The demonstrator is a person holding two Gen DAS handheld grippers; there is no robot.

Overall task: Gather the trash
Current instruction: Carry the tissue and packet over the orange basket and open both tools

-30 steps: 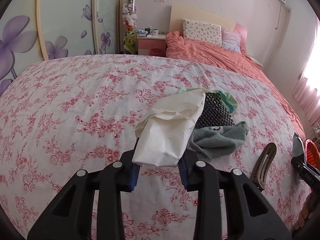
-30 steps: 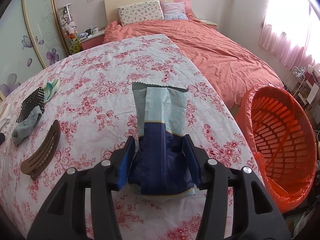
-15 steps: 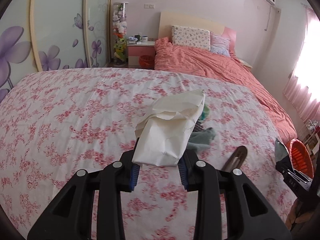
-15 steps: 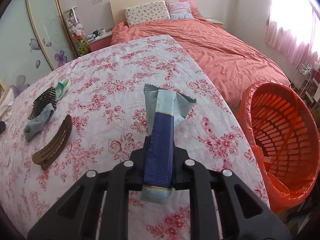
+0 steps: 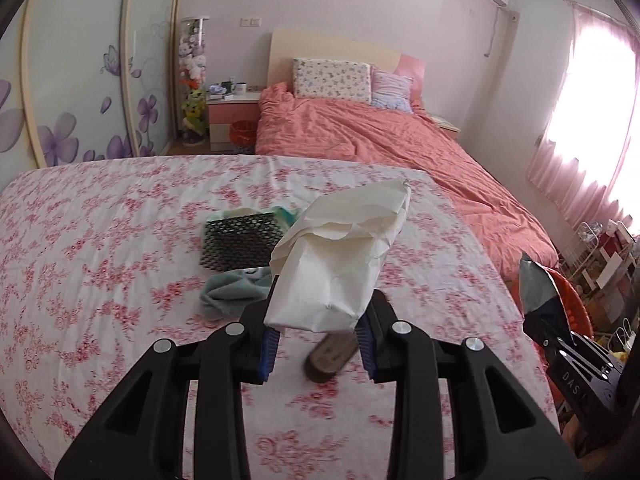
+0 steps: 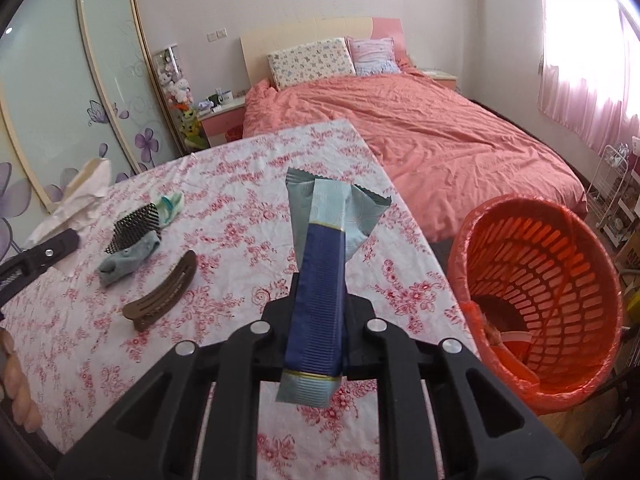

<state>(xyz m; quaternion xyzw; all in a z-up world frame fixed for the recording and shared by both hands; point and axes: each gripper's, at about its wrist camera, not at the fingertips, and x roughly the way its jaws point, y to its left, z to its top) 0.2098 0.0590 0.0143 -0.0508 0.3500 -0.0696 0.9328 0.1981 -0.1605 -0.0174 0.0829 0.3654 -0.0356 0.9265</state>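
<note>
Pinching a crumpled white paper bag by its near end, the left gripper is closed on it, and the bag juts up and away from the blue pads, hanging clear above the floral table cover. It looks very light and limp, already creased; I judge a hold on the folded near end is sound, since the loose open mouth at the far end would only crush or tear. Behind and left of the bag lie a black mesh piece and a grey-green sock, with a brown hair clip on the cloth just beyond the fingers; these are probably not trash.

Further right, the right gripper is clamped on a blue and silver snack wrapper, squeezed flat between the jaws near its lower third. The torn silvery top flares out at the far end, and a short tail sticks out toward the camera. The foil film is likely slick, thin and springy, so a grip across the flattened middle seems safest against slipping.

At the far right, the orange trash basket, lined with an orange bag, stands off the table's right edge, its mouth tilted toward the view, well right of the wrapper and lower.
</note>
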